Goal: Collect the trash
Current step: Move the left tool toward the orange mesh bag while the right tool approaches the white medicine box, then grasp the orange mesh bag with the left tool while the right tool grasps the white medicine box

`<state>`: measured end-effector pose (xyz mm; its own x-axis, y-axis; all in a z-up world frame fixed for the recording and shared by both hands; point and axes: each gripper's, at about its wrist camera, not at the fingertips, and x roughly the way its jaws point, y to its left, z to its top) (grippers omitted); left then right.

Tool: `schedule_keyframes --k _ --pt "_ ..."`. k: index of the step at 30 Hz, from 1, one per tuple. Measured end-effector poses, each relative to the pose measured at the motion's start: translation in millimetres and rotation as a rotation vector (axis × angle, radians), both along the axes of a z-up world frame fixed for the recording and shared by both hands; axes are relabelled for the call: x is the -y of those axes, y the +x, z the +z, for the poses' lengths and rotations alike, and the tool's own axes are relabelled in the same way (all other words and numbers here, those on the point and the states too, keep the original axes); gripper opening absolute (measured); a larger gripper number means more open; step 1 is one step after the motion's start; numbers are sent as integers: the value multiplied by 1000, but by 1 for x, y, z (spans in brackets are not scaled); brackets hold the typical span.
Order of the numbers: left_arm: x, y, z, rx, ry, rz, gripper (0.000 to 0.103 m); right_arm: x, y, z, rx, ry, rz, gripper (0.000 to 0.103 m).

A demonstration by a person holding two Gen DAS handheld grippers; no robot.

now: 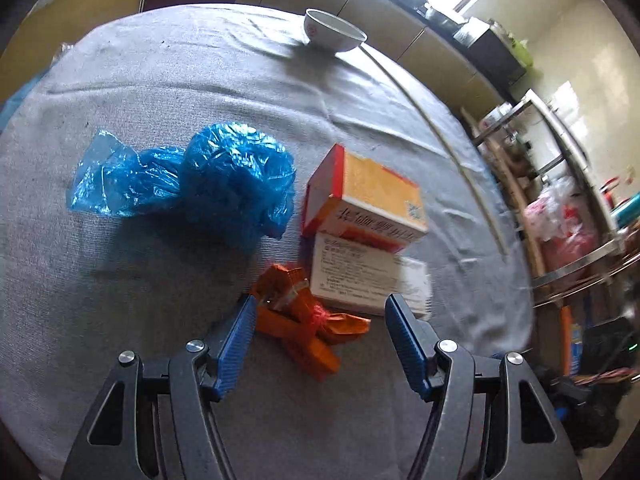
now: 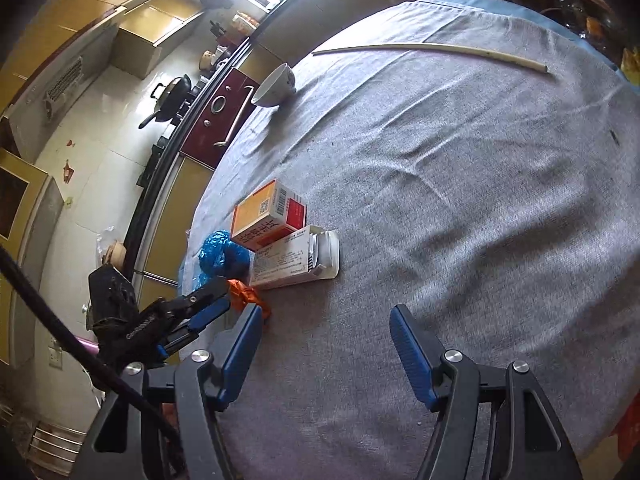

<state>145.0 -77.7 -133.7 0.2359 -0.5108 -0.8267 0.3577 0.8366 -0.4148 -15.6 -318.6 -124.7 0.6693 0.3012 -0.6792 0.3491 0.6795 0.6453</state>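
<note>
A crumpled orange wrapper (image 1: 304, 320) lies on the grey cloth between the fingertips of my open left gripper (image 1: 320, 312). Behind it an orange-and-red medicine box (image 1: 368, 196) rests on a white medicine box (image 1: 356, 272). Crumpled blue plastic (image 1: 192, 180) lies to the left. In the right wrist view my right gripper (image 2: 326, 320) is open and empty above bare cloth. The boxes (image 2: 280, 240), blue plastic (image 2: 220, 256), orange wrapper (image 2: 246, 296) and my left gripper (image 2: 208, 300) sit to its front left.
A white bowl (image 1: 334, 32) stands at the table's far edge, also in the right wrist view (image 2: 276, 86). A long pale stick (image 2: 432, 50) lies across the far cloth. Kitchen cabinets, a stove with a wok (image 2: 172, 96) and shelves (image 1: 560, 200) surround the table (image 1: 160, 80).
</note>
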Motion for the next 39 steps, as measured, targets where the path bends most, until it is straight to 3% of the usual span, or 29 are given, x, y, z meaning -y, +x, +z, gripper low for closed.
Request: schedule_keyframes --k 1,5,13,18,24,30,33,39 --pt "2 -1 -3 6 22 -9 61 1 3 1 3 -6 6 69" --pt "-3 -2 -2 35 46 -63 55 5 23 5 35 -27 40 69" --pt "-22 -2 3 19 80 -222 50 1 91 -5 91 -24 161 69" --pt "-32 -3 9 37 129 -259 50 -4 119 -17 99 -25 227 69" --pt "-59 -3 3 8 139 -223 50 -21 136 -29 62 -52 332 69" --pt "-96 -16 -2 -26 142 -161 50 -53 122 -26 18 -86 486 69" --pt "-106 -18 -1 -36 125 -129 50 -76 112 -17 1 -196 559 69" --pt "-109 -20 13 -55 54 -89 50 -105 120 -15 -36 -391 602 69"
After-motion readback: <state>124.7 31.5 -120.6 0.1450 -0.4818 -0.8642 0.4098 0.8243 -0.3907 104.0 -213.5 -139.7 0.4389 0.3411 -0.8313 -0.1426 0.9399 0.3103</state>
